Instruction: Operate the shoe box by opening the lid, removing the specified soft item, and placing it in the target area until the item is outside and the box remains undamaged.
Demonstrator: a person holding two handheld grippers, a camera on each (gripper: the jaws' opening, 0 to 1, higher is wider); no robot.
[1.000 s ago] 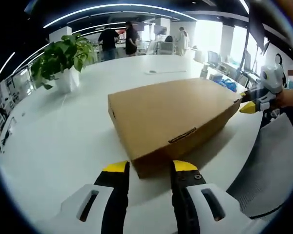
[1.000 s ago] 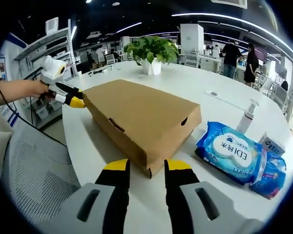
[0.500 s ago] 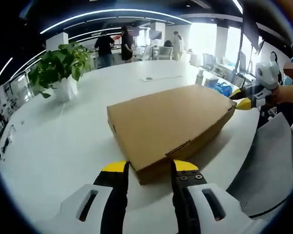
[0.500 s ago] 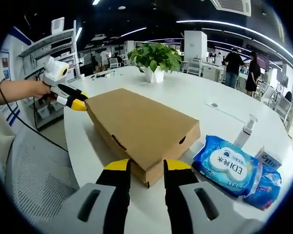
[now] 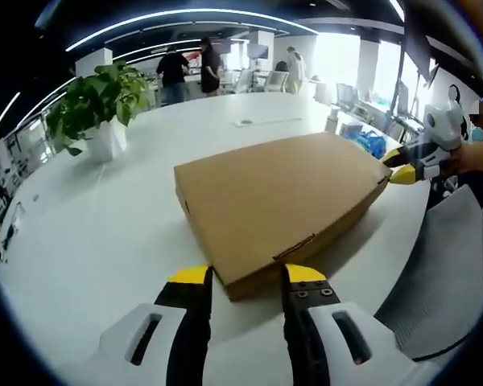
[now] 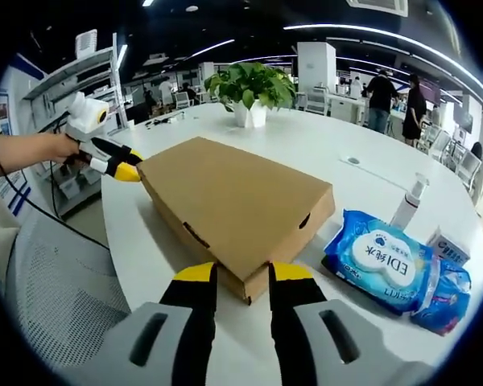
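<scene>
While the brown shoe box [image 5: 278, 205] lies closed on the white worktop [image 5: 105, 233] in the left gripper view, the left tongs [image 5: 243, 275] stand parted, yellow tips astride its near corner, and the right tongs [image 5: 398, 173] reach its far corner from the right; a potted plant [image 5: 97, 104] stands well behind. Seen from the right gripper view, the right tongs [image 6: 233, 273] are likewise parted around the box's [image 6: 233, 197] nearest corner, the left tongs [image 6: 117, 165] touch the far-left corner, and a blue wipes pack [image 6: 378, 261] lies just beside the box, a pump bottle [image 6: 408, 203] behind it.
</scene>
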